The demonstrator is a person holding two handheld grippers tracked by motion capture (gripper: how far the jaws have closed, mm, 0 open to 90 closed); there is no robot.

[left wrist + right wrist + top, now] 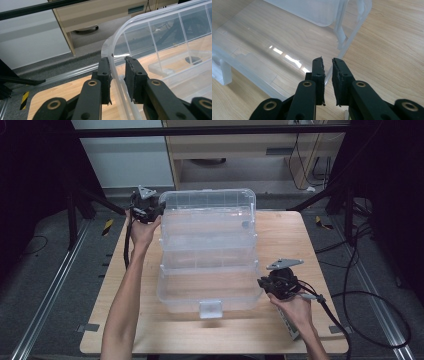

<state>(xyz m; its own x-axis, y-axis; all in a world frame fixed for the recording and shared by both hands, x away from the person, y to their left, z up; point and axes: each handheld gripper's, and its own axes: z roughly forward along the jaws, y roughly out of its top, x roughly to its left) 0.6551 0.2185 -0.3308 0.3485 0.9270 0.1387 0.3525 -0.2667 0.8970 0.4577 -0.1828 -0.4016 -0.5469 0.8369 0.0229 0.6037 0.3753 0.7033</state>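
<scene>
A big clear plastic storage box stands open on the wooden table, its tiers stepped back and its lid upright at the far side. My left gripper is at the lid's far left corner. In the left gripper view the lid's curved rim runs between the jaws, and the left gripper is shut on it. My right gripper is at the bottom tray's near right corner. There the right gripper is shut on the tray's thin clear rim.
A white latch hangs at the box's front. Bare wood lies to the right of and in front of the box. Beyond the table stand a wooden cabinet and black frame bars. Cables trail on the floor at the right.
</scene>
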